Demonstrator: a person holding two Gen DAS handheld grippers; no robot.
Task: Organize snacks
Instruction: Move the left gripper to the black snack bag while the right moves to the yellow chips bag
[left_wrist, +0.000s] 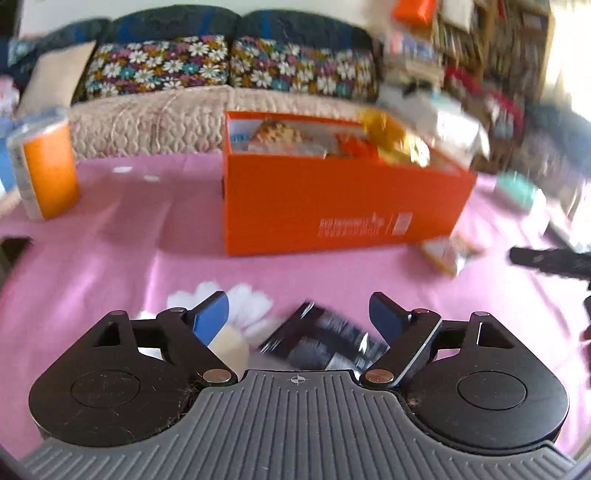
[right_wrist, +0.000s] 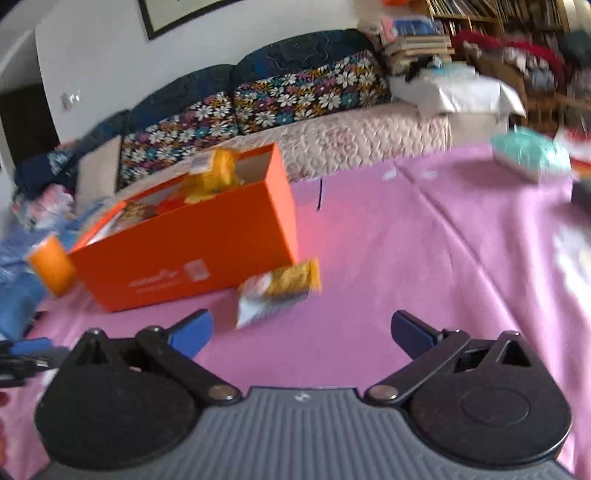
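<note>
Motion-blurred snack packet (right_wrist: 279, 291) beside box (right_wrist: 192, 254)

snack packet (right_wrist: 277, 291) lies beside orange box (right_wrist: 192, 247).

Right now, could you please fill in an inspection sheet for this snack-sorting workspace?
Surface: pink tablecloth, creased, with white flower prints.
Job's things: orange box open, with snack packets inside; yellow-and-white snack packet on the cloth at the box's corner; dark packet lying on the cloth below the left hand-held gripper.
Clutter: orange-labelled cylinder left of the box; teal pack at the far edge.
Grippers: left hand-held gripper open, holding nothing; right hand-held gripper open, empty.
Cables: nothing seen.
Surroundings: sofa with floral cushions; crowded bookshelves.
</note>
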